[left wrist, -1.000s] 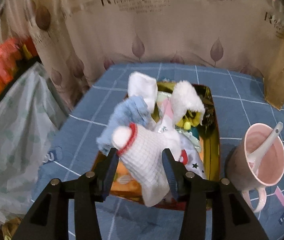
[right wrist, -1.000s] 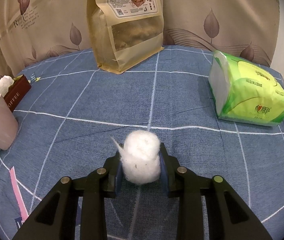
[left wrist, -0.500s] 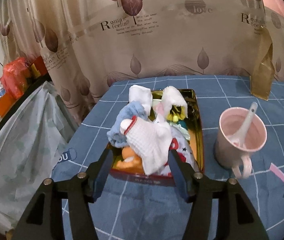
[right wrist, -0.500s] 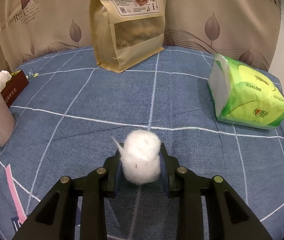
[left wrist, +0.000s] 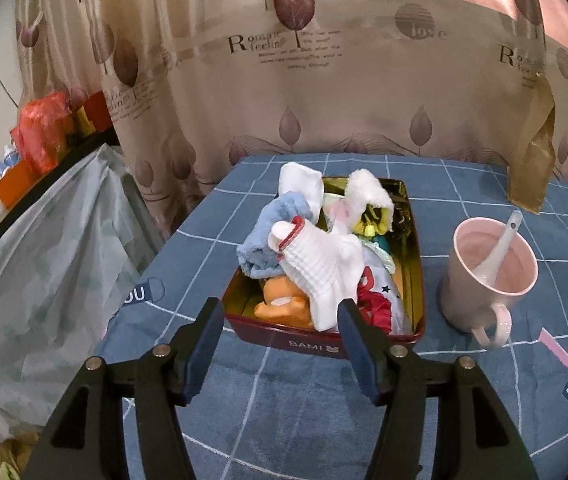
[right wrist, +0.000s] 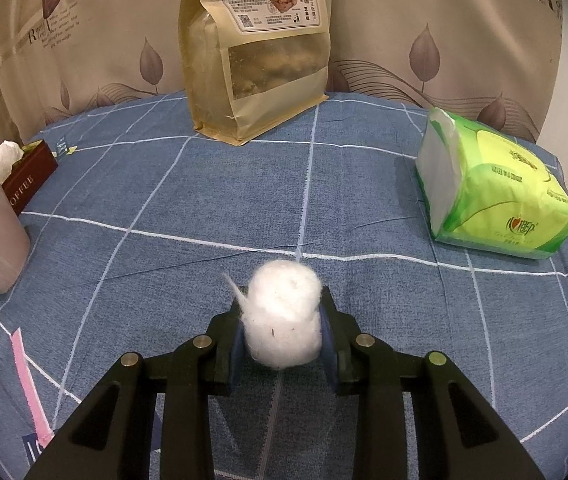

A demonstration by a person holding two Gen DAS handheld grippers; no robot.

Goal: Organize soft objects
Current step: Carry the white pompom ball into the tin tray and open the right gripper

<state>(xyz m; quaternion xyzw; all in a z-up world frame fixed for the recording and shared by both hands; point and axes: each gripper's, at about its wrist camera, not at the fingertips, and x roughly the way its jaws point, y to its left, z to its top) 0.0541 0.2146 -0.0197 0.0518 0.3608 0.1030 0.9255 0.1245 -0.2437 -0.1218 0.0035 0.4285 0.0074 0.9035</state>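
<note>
The left gripper (left wrist: 278, 338) has just been opening its jaws, now spread and empty before the tin (left wrist: 414, 280) where the white sock (left wrist: 320, 268) lies, while the right gripper (right wrist: 282, 338) pinches a cotton ball (right wrist: 284, 316) above the worktop (right wrist: 204, 208).

Left wrist view: looks forward and down along its own fingers, set back from the red tin (left wrist: 326, 342) on the table's left part, facing the curtain (left wrist: 324, 92).
Right wrist view: looks down, close over the tablecloth (right wrist: 244, 184), facing the paper pouch (right wrist: 258, 50).
Shared: pink mug (left wrist: 492, 268), tin, pouch, curtain.
</note>
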